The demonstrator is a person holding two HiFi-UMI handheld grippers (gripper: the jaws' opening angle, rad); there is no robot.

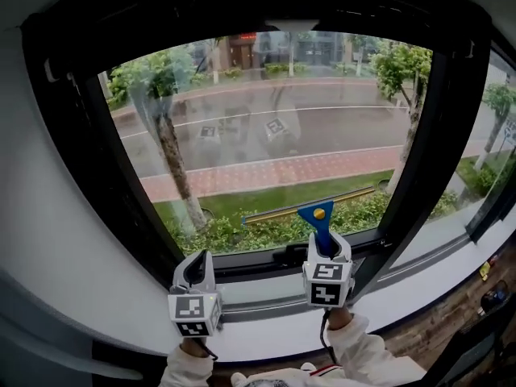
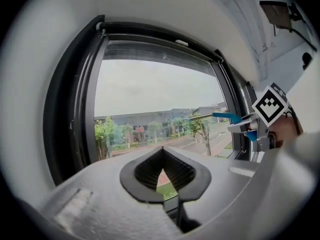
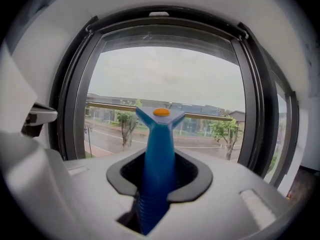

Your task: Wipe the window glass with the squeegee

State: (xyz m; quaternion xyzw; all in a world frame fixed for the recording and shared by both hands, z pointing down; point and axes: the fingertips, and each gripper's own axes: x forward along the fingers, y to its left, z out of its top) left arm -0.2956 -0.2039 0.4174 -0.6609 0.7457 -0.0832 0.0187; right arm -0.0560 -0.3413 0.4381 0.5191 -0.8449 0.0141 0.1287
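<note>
The squeegee (image 1: 316, 218) has a blue handle, an orange dot and a thin brass-coloured blade (image 1: 310, 204). Its blade lies against the lower part of the window glass (image 1: 274, 119), slanting up to the right. My right gripper (image 1: 326, 252) is shut on the handle, just above the lower black frame. In the right gripper view the handle (image 3: 159, 154) stands upright between the jaws, with the blade (image 3: 210, 116) running across the pane. My left gripper (image 1: 196, 271) hangs lower left of the squeegee, shut and empty, its fingertips meeting (image 2: 161, 151) in front of the glass.
A thick black frame (image 1: 97, 176) surrounds the pane, with a white sill (image 1: 266, 329) below it. A second window (image 1: 492, 160) adjoins at the right, above a strip of wooden floor (image 1: 451, 321). White sleeves (image 1: 363, 361) show at the bottom.
</note>
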